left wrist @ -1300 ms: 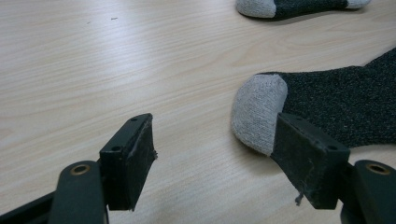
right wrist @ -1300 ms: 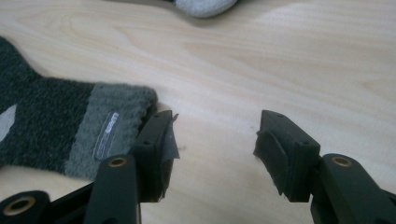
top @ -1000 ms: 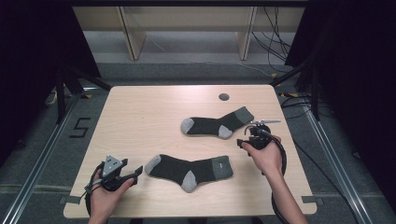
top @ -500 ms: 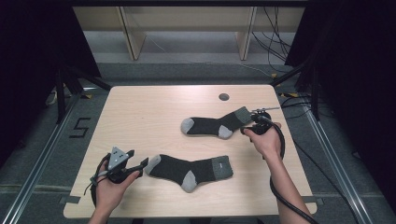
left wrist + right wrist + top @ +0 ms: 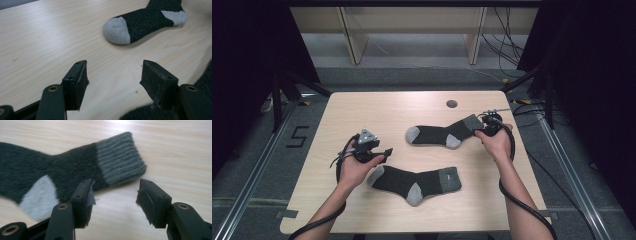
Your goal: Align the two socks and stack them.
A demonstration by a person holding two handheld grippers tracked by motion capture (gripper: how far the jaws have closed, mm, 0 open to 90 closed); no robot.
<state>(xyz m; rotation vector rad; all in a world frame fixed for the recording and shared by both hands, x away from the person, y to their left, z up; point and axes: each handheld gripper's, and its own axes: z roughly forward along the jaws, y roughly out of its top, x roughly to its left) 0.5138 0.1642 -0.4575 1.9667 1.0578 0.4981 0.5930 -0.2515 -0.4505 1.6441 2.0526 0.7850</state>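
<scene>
Two dark grey socks with light grey toes, heels and cuffs lie flat on the wooden table [image 5: 362, 110]. The far sock [image 5: 437, 135] points its toe [image 5: 117, 31] left and its ribbed cuff [image 5: 120, 157] right. My right gripper [image 5: 480, 126] is open at that cuff, which lies just beyond its pads [image 5: 115, 186]. The near sock [image 5: 417, 180] lies toward the front. My left gripper [image 5: 384, 151] hovers just above its toe end, open. Its jaws have just been closing a little, with only bare wood between them [image 5: 115, 67]. The near sock's dark edge [image 5: 140, 113] shows below them.
A round cable hole [image 5: 451, 104] sits near the table's far edge. Cables [image 5: 522, 200] trail from both grippers off the front. Wooden shelving legs [image 5: 354, 45] stand beyond the table, with dark frames at both sides.
My left hand has moved away from the front edge and to the right, up to the near sock's toe. My right hand has moved farther off, to the far sock's cuff.
</scene>
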